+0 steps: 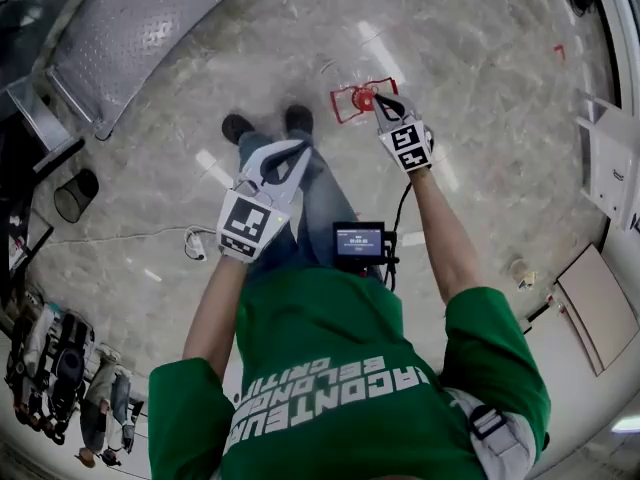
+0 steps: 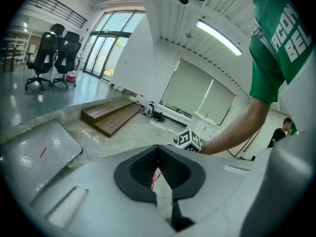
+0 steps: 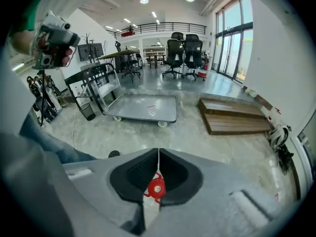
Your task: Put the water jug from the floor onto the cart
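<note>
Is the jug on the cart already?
No, the cart is bare, and the jug stands on the floor by the right gripper.

Large open-plan office hall: 2 black swivel chairs [image 3: 175, 53] beside floor-to-ceiling windows [image 3: 232, 33], a railed mezzanine [image 3: 158, 27] overhead, and a polished stone floor [image 3: 197, 137] bearing a flatbed cart [image 3: 143, 107] and a low wooden platform [image 3: 232, 116].

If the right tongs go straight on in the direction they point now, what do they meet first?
Probably the red cap of the water jug on the floor: in the right gripper view it sits directly in line beyond the shut right tongs. The gap to it is unclear.
</note>
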Demonstrator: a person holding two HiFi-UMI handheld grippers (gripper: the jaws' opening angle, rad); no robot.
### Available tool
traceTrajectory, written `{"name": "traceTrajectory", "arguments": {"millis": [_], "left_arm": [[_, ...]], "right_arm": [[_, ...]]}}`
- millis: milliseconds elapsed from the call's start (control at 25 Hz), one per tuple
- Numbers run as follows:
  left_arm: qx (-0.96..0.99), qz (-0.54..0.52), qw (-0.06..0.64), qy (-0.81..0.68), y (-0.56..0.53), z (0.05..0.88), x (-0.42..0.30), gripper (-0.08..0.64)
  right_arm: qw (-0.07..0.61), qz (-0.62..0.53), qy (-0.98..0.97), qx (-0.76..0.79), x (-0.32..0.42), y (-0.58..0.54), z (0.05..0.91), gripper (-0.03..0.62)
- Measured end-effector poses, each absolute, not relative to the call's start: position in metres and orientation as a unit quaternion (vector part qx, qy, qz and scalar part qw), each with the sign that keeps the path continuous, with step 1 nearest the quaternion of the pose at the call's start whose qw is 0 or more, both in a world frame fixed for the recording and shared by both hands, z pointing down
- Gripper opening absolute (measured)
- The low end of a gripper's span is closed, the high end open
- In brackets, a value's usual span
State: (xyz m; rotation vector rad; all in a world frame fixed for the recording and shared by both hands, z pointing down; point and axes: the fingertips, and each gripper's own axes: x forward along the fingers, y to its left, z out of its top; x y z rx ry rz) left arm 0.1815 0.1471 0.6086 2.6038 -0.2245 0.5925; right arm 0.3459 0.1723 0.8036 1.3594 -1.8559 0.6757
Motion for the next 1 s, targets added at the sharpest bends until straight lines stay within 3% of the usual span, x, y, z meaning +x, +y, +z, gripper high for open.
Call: {"name": "traceTrajectory", "arguments": {"millis": [160, 360, 480, 680, 1000], "left_arm": [[0.95, 0.216, 0.225, -0.025, 0.153, 0.656, 0.216, 0.015], [0.951, 0.216, 0.218, 0.017, 0.161, 0.689, 0.249, 0.015], [0.95, 0.215, 0.223, 0.024, 0.166, 0.703, 0.257, 0.015], [0.945, 0.218, 0.243, 0.024, 0.164, 0.731, 0.253, 0.015], [0.94, 0.234, 0.247, 0.037, 0.177, 0.739, 0.234, 0.015]], "right_arm": [[0.38, 0.28, -0.702, 0.532, 0.351, 0.176, 0.876, 0.03], [0.371, 0.304, -0.685, 0.548, 0.352, 0.182, 0.931, 0.207], [0.363, 0.32, -0.676, 0.556, 0.349, 0.191, 0.957, 0.265], [0.353, 0.346, -0.647, 0.581, 0.352, 0.2, 1.001, 0.31], [0.342, 0.358, -0.607, 0.622, 0.358, 0.2, 1.019, 0.305]]}}
